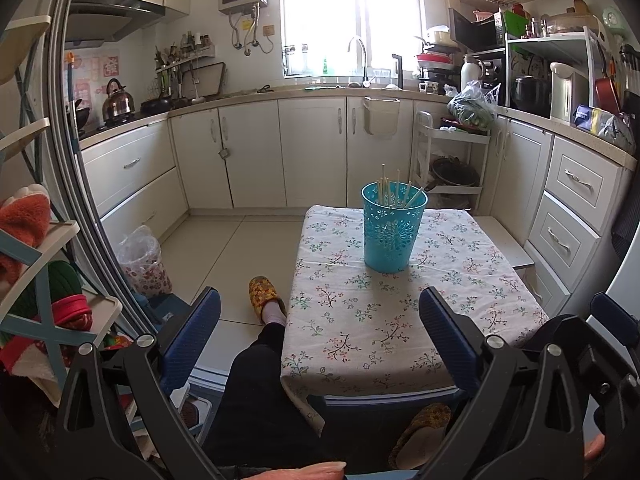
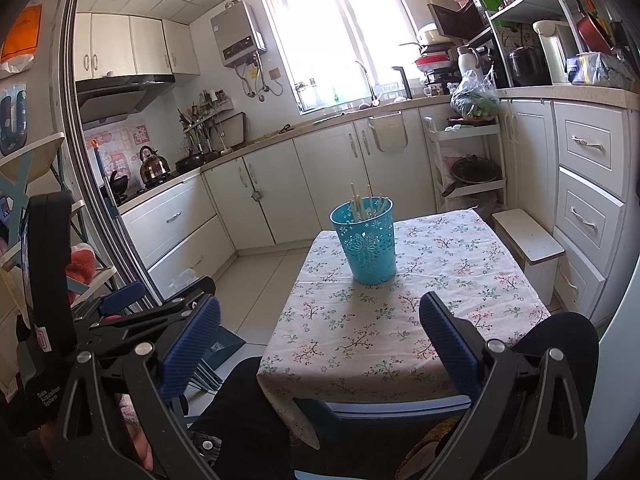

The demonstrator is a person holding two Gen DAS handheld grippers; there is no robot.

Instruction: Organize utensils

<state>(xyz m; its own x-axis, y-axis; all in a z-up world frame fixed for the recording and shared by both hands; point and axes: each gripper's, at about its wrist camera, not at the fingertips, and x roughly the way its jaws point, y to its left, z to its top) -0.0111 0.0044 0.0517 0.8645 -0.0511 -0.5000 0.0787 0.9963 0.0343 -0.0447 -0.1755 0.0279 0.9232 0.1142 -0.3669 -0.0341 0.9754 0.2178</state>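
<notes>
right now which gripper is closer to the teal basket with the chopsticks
Hard to call. The left gripper and right gripper both hang open, well short of the teal basket, left slightly left of it, right slightly right.

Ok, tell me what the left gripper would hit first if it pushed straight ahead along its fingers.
Probably the teal basket holding chopsticks. The left gripper is open and empty, held back from the near edge of the floral tablecloth; only bare cloth lies between. It may be aimed slightly left of the basket; depth is unclear.

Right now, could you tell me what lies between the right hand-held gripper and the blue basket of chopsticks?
Only bare floral tablecloth lies between the open right hand-held gripper and the blue basket, as the right wrist view shows.
</notes>
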